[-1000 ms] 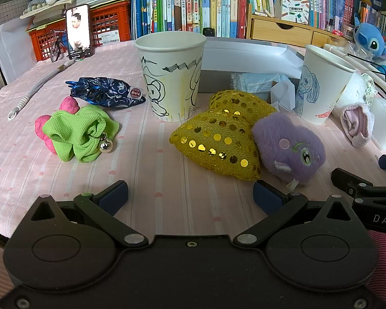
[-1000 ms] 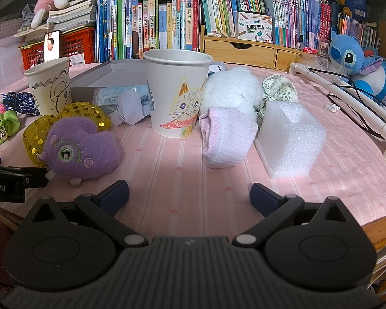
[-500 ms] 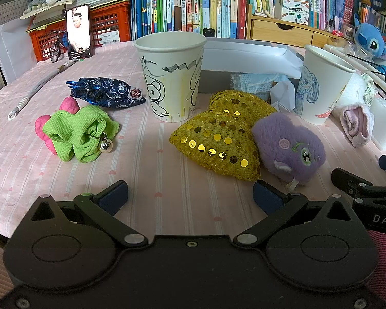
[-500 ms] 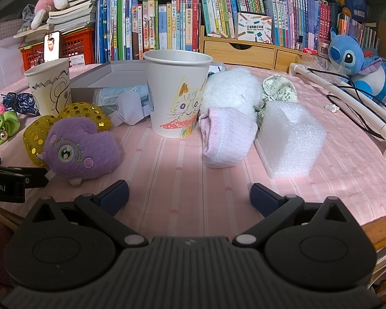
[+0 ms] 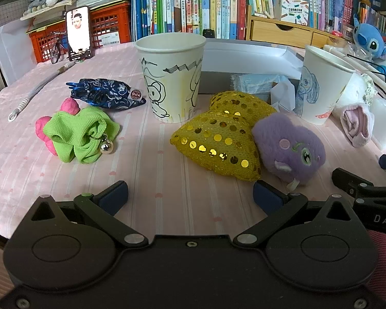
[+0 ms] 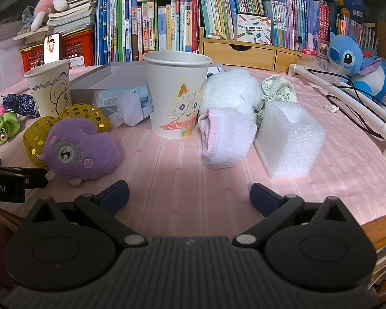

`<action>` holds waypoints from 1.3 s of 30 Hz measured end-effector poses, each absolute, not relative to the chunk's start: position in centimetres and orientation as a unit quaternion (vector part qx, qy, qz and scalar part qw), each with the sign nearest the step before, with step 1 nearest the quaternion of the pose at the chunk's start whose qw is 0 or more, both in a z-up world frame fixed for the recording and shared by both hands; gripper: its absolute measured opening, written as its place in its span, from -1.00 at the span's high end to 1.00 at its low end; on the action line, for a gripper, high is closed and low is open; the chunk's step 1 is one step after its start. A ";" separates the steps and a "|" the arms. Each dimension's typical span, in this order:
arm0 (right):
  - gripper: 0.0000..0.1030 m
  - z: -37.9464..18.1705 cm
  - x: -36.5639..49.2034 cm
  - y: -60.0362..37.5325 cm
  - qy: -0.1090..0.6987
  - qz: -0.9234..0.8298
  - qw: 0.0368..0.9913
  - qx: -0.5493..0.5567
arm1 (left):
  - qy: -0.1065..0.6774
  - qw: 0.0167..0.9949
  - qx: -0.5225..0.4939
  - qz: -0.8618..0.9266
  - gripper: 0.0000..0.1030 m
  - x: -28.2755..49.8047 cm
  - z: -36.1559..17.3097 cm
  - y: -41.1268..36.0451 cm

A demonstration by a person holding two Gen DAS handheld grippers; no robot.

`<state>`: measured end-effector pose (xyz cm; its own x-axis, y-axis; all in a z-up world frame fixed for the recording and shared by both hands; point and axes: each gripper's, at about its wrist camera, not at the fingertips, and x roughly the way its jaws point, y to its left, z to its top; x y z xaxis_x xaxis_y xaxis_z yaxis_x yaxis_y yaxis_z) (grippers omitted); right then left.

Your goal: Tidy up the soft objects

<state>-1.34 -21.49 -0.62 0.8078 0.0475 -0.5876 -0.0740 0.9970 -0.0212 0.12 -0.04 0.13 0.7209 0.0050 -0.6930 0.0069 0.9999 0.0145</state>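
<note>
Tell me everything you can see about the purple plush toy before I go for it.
The purple plush toy is a small, fuzzy, rounded cushion with a stitched green eye, a pink cheek dot and small pale nubs along its near edge. It lies flat on the pink striped tablecloth, leaning against the gold sequin heart behind it. Neither gripper touches it; the left gripper sits nearest.

A row of upright books stands behind the surface. Left of them, a phone leans against a red crate. A blue plush sits far right.
</note>
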 end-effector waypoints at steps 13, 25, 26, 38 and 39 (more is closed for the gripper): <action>-1.00 -1.4 -2.0 -21.7 0.276 0.036 0.960 -0.021 | 0.351 0.936 0.008 -0.018 -0.99 -0.3 -0.2 0.9; -1.00 -0.3 -2.9 -20.3 0.235 0.150 0.959 -0.052 | 0.294 0.954 0.002 -0.047 -0.90 -1.3 2.3 1.2; -1.00 -0.4 -2.9 -19.9 0.233 0.168 0.956 -0.064 | 0.296 0.953 -0.010 -0.054 -0.90 -1.1 2.5 1.4; -0.89 -0.6 -0.1 -18.2 0.228 0.260 0.936 -0.066 | 0.335 0.934 -0.100 -0.076 -0.59 2.0 2.6 3.4; -0.88 -0.7 0.1 -18.1 0.228 0.263 0.935 -0.066 | 0.338 0.931 -0.111 -0.079 -0.56 2.2 2.5 3.5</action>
